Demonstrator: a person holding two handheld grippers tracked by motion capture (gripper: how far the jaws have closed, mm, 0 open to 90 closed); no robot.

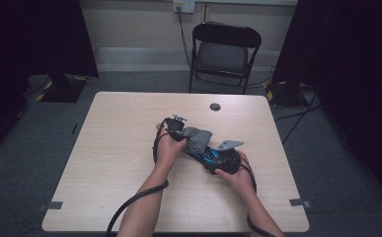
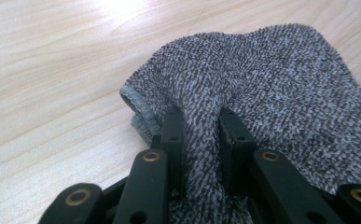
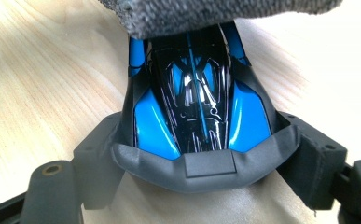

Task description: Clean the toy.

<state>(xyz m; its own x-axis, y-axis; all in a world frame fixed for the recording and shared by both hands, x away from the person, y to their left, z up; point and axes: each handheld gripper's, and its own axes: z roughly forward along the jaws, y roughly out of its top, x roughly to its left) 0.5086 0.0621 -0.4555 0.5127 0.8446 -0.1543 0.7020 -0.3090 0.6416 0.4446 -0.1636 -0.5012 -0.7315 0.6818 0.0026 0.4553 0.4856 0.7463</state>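
left gripper (image 2: 201, 140): jaws pinched tight on a fold of grey sock (image 2: 262, 84)
right gripper (image 3: 206, 154): jaws spread wide, clamped around blue-black toy car (image 3: 197, 102)
sock: draped over car's far end, above table (image 1: 119, 148)

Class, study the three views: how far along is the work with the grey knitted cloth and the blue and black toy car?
Done: both things are gripped. The right gripper holds the toy car by its tail; the left gripper pinches a fold of the grey cloth.
In hand: the cloth drapes over the car's far end, above the table.
Left: most of the car's blue and black body remains uncovered.
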